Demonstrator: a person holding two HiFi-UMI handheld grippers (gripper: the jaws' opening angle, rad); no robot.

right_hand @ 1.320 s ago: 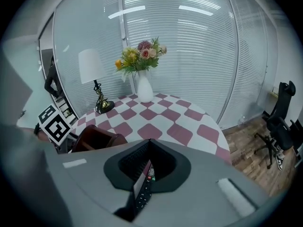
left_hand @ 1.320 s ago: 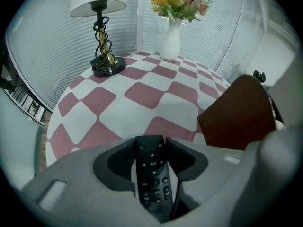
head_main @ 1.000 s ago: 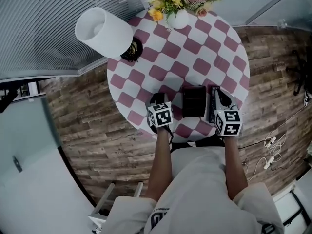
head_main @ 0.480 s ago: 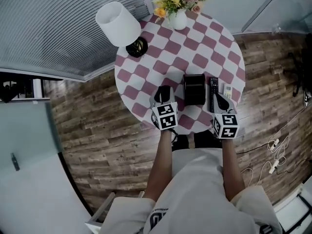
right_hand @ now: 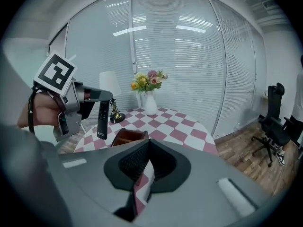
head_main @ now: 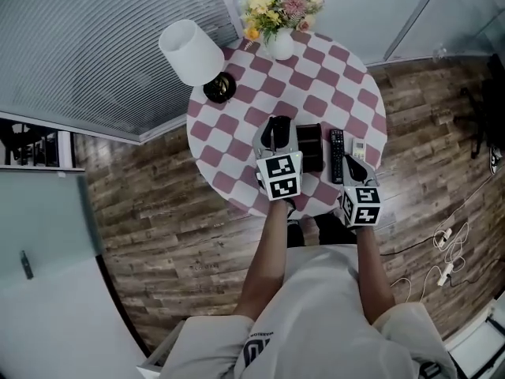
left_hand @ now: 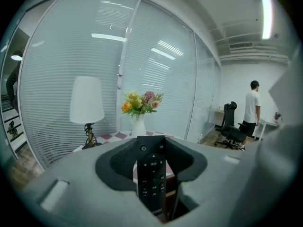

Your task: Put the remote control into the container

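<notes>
Round checked bench (head_main: 316, 85): lamp (head_main: 193, 52) at the far-left edge, flower vase (head_main: 280, 46) at the far edge; towards the near-right edge, a container (head_main: 310, 144), black remote (head_main: 337, 155) and white remote (head_main: 358, 149) side by side.

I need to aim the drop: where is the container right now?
In the head view the container stands on the checked table, right of the left gripper and left of a black remote lying flat.
</notes>
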